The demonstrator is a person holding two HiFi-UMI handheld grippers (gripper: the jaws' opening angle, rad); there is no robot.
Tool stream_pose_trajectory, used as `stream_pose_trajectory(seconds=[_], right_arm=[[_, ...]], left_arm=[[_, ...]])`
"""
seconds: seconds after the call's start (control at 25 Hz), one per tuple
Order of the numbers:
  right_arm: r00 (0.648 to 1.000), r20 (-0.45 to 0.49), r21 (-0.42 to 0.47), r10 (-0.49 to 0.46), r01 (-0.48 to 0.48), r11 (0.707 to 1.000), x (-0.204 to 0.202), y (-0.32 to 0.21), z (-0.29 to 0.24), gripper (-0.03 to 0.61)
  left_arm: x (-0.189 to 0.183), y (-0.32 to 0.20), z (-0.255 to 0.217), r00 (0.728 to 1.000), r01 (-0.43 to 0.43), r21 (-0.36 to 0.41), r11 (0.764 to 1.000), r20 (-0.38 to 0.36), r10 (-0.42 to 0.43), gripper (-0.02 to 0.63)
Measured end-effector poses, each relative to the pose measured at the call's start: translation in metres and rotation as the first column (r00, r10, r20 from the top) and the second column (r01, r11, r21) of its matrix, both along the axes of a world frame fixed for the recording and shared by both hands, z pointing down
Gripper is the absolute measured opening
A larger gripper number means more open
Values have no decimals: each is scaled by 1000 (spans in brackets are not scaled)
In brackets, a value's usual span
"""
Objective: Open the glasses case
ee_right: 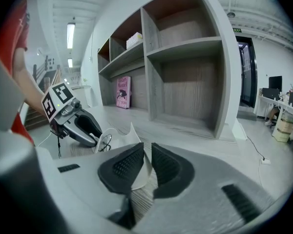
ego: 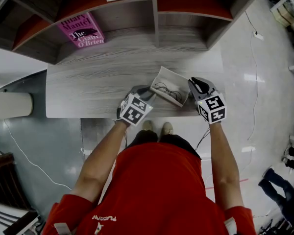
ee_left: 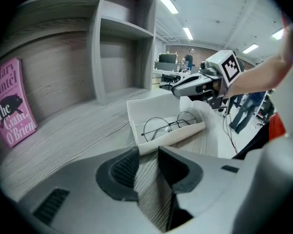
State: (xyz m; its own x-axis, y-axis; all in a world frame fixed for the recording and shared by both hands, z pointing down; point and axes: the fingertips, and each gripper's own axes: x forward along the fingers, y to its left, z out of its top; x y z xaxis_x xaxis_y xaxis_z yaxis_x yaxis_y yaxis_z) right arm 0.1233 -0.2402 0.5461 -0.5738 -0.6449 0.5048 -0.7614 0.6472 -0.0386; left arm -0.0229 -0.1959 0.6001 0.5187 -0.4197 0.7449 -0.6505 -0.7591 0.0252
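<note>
Glasses of thin dark wire [ego: 167, 91] [ee_left: 168, 126] [ee_right: 105, 141] with round lenses lie inside the white rectangular glasses case [ego: 169, 75] [ee_left: 151, 104] [ee_right: 124, 135]. The case stands open at the front edge of the grey wood-grain desk [ego: 88, 82], between the two grippers.

The left gripper [ego: 146, 91] [ee_left: 147, 152] [ee_right: 95, 133] is at the left end of the case. Its jaws stand apart, only the desk surface shows between them, and the near corner of the case is just beyond their tips.

The right gripper [ego: 193, 84] [ee_left: 177, 88] [ee_right: 147, 150] is at the right end. Its jaws are nearly together, with a thin white wall of the case in the narrow gap between the pads.

At the back, a pink book [ego: 82, 31] [ee_left: 10, 104] [ee_right: 122, 92] leans in a compartment of the grey shelf unit.
</note>
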Motion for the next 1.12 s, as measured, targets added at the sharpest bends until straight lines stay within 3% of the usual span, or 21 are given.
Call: stream_pose_trajectory(seconds=[0.68, 0.92, 1.12], right_arm=[[998, 48, 88, -41, 37, 995, -11, 15, -35, 67], [996, 71, 151, -51, 40, 988, -22, 19, -63, 60], [993, 110, 217, -47, 22, 976, -30, 27, -94, 41]], left_arm=[[-16, 4, -18, 999, 34, 44, 998, -19, -33, 120], [-13, -2, -57, 992, 75, 126, 989, -106, -62, 112], [-4, -7, -103, 976, 106, 227, 968, -208, -58, 89]])
